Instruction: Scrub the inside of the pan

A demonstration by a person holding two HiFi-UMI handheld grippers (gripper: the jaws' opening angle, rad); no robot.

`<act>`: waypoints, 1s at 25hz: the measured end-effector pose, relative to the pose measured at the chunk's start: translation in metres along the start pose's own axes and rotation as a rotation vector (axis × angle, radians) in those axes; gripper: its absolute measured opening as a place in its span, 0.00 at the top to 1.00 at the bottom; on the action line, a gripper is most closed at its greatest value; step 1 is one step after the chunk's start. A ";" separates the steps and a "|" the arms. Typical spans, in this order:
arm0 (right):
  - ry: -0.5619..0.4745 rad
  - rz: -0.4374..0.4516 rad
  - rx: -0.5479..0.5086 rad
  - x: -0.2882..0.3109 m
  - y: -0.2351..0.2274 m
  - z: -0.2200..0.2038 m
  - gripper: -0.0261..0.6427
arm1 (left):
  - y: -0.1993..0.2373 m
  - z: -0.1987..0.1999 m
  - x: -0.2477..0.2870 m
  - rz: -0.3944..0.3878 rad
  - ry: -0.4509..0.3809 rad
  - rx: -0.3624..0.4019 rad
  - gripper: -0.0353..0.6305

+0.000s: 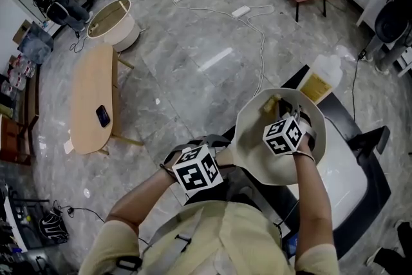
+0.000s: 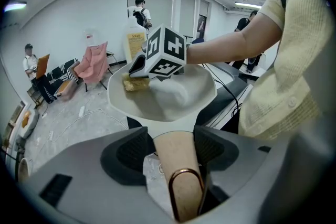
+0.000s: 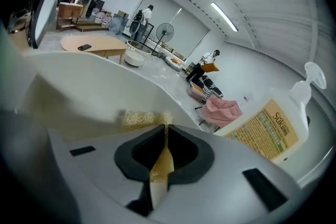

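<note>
Pan (image 1: 256,142) handle (image 2: 177,173) pinched by left gripper (image 2: 175,144) jaws; right gripper (image 3: 164,150) jaws pinch sponge (image 3: 140,119) beside bottle (image 3: 265,134) reading "Sük".

A cream-white pan (image 1: 254,138) is shown, its handle (image 2: 170,160) pale tan and ended by a copper-coloured ring (image 2: 185,170). A yellow sponge (image 2: 134,83) is seen inside it. The left gripper (image 2: 173,147) and right gripper (image 3: 165,152) are coloured grey with black pads, their cubes (image 1: 198,169) patterned in black-and-white squares. The floor (image 1: 193,55) is marbled grey.
</note>
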State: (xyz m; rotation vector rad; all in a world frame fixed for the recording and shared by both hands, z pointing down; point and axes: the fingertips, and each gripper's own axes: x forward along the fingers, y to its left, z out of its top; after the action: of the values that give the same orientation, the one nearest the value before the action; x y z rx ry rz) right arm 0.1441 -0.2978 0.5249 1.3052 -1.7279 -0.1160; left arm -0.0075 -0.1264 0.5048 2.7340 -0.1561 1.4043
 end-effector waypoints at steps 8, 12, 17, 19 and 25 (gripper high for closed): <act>0.154 -0.122 -0.115 -0.007 -0.030 -0.032 0.91 | 0.000 0.000 -0.001 0.001 -0.001 0.001 0.52; 0.253 -0.171 -0.218 -0.012 -0.044 -0.049 0.91 | 0.000 0.000 0.000 0.002 -0.002 0.001 0.52; 0.343 -0.187 -0.290 -0.024 -0.050 -0.060 0.91 | 0.000 0.000 -0.001 0.003 -0.006 -0.003 0.52; 0.376 -0.175 -0.319 -0.025 -0.047 -0.068 0.91 | -0.001 0.000 -0.002 0.005 -0.009 -0.003 0.53; 0.521 -0.099 -0.404 -0.040 -0.036 -0.096 0.91 | -0.001 -0.001 -0.002 0.015 -0.019 -0.005 0.53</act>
State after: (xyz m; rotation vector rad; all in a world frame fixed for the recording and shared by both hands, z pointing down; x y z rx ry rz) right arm 0.2373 -0.2397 0.5337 1.0072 -1.1264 -0.1566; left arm -0.0093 -0.1252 0.5038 2.7488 -0.1819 1.3800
